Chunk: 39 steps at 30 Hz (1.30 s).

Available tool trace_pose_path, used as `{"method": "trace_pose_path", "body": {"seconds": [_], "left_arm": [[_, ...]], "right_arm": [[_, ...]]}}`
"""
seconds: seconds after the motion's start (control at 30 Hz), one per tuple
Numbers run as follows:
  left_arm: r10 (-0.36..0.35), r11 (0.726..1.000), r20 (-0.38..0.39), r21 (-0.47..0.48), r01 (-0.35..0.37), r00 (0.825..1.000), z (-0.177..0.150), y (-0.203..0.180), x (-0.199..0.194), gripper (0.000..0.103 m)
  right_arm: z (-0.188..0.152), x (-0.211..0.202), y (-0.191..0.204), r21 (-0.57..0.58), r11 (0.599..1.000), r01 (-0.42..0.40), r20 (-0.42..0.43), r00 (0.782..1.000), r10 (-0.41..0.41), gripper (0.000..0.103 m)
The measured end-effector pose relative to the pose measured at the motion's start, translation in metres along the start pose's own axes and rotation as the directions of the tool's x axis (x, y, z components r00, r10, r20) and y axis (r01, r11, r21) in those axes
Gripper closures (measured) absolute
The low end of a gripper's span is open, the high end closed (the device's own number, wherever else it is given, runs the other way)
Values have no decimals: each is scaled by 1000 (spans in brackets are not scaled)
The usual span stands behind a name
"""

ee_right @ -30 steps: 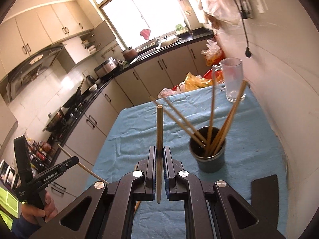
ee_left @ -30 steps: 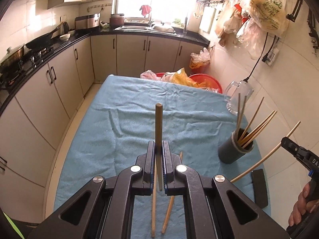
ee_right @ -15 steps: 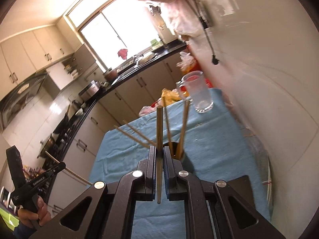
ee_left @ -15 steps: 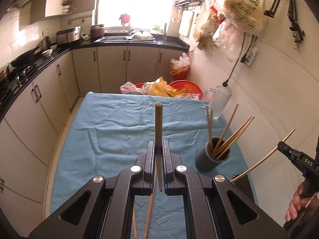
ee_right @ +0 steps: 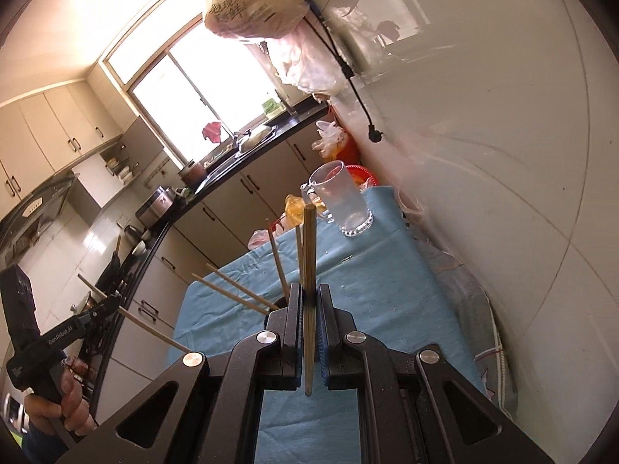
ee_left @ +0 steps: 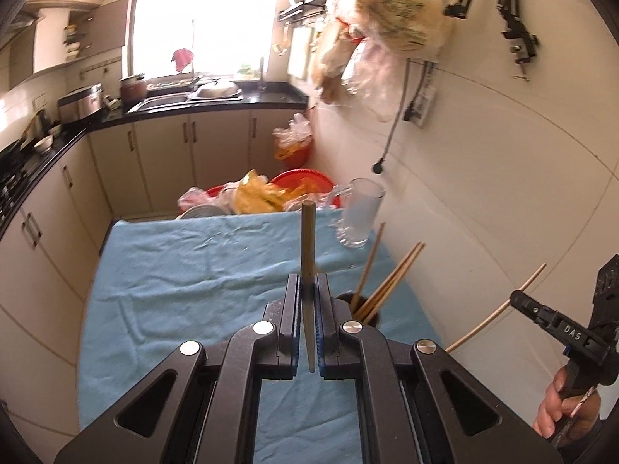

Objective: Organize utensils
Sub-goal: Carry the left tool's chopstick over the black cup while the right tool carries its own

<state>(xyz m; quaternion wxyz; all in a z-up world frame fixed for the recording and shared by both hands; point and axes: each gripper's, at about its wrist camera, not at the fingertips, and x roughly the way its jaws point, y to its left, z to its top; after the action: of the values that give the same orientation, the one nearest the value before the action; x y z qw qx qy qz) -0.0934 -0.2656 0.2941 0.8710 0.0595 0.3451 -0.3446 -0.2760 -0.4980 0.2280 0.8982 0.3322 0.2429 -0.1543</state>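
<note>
My left gripper (ee_left: pixel 308 282) is shut on a wooden chopstick (ee_left: pixel 308 239) that stands upright between its pads. Just right of it, a dark cup holder (ee_left: pixel 377 319) with several chopsticks (ee_left: pixel 390 284) peeks out behind the right finger, standing on the blue cloth (ee_left: pixel 193 282). My right gripper (ee_right: pixel 309 290) is shut on another upright chopstick (ee_right: pixel 308 247), and the holder is almost hidden behind its fingers, with only its leaning chopsticks (ee_right: pixel 236 294) showing. Each view shows the other gripper held by a hand: the right gripper (ee_left: pixel 516 298) with its pale chopstick (ee_left: pixel 495 314), and the left gripper (ee_right: pixel 113 301) with its chopstick (ee_right: pixel 149 328).
A clear glass mug (ee_left: pixel 359 212) stands at the table's far right corner, also the mug (ee_right: pixel 344 205) in the right wrist view. A red basin with plastic bags (ee_left: pixel 271 193) sits beyond the far edge. The tiled wall (ee_left: pixel 503 193) runs close along the right, with hanging bags (ee_left: pixel 387 27) and a dangling cord.
Both grippers rose and swung toward the wall, each keeping its chopstick. The holder slid closer and partly under the fingers. The loose chopsticks on the cloth dropped out of the left wrist view.
</note>
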Motion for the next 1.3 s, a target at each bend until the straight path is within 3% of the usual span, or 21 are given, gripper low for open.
{"method": "trace_pose_path", "body": {"seconds": [0.23, 0.57, 0.87, 1.3], "left_arm": [[-30, 999, 16, 36, 29, 999, 20, -27, 13, 97], [0, 999, 23, 32, -1, 1000, 37, -39, 47, 97], [6, 1000, -26, 10, -6, 1000, 26, -35, 75, 97], [13, 1000, -70, 12, -12, 997, 16, -28, 97, 97]], "right_arm": [[21, -7, 4, -20, 1000, -15, 36, 999, 15, 96], [46, 25, 29, -80, 997, -16, 62, 998, 21, 96], [47, 64, 42, -117, 993, -13, 30, 999, 17, 96], [33, 103, 32, -119, 993, 8, -46, 999, -13, 96]]}}
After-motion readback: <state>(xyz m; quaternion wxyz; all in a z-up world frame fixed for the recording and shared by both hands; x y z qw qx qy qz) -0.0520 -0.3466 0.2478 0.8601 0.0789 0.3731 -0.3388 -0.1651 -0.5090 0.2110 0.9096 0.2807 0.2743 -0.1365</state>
